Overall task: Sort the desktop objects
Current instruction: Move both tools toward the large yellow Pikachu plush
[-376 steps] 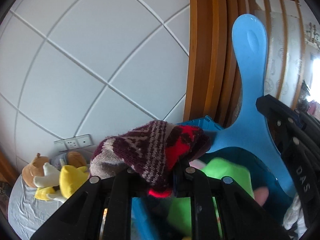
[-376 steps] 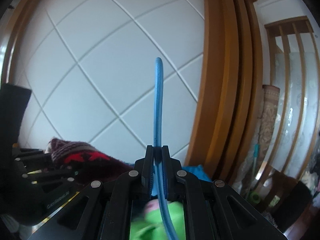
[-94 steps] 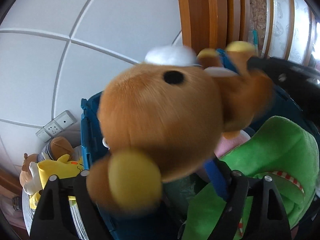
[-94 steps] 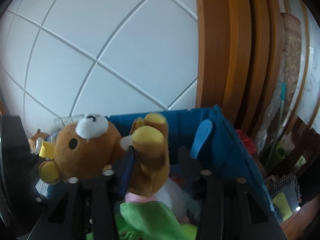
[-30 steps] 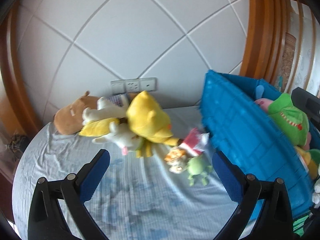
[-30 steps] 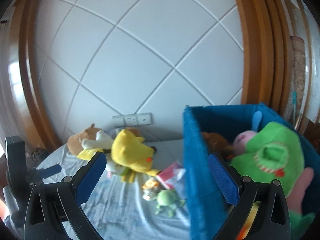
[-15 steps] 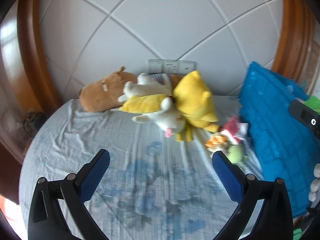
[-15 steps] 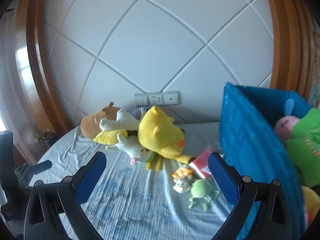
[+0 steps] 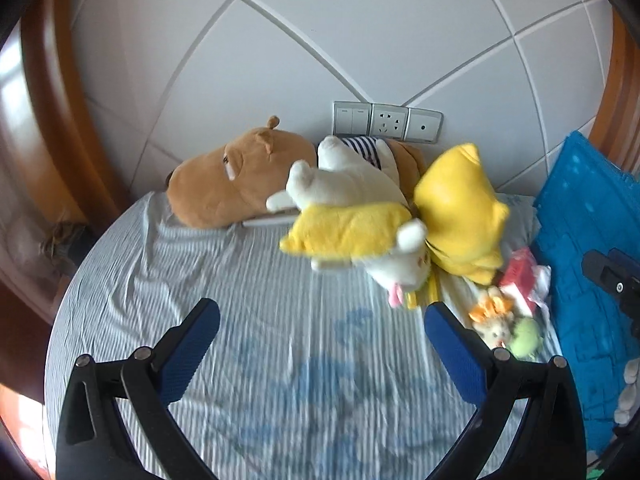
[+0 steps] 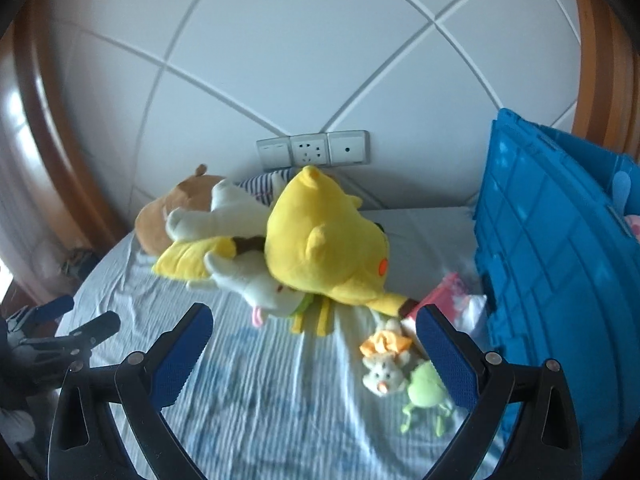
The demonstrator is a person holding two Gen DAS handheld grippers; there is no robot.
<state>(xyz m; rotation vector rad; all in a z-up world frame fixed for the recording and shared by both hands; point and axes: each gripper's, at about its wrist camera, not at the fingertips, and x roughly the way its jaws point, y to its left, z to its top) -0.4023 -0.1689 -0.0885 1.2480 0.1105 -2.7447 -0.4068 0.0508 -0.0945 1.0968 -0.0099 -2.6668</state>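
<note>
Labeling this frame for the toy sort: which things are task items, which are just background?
Task items: yellow plush, white plush, brown plush, small green toy, small orange-white toy, pink packet, blue crate.

Background: wall sockets, striped sheet, wooden frame.

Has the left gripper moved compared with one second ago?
Yes. The left gripper swung left, away from the blue crate, which now sits at the right edge.

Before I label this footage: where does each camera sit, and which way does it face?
Left wrist: on the left gripper, open, aimed down at the bed; the right gripper's tip shows at right.
Right wrist: on the right gripper, open, same heading; the left gripper shows at left.
Both share the yellow plush, wall sockets and blue crate.
</note>
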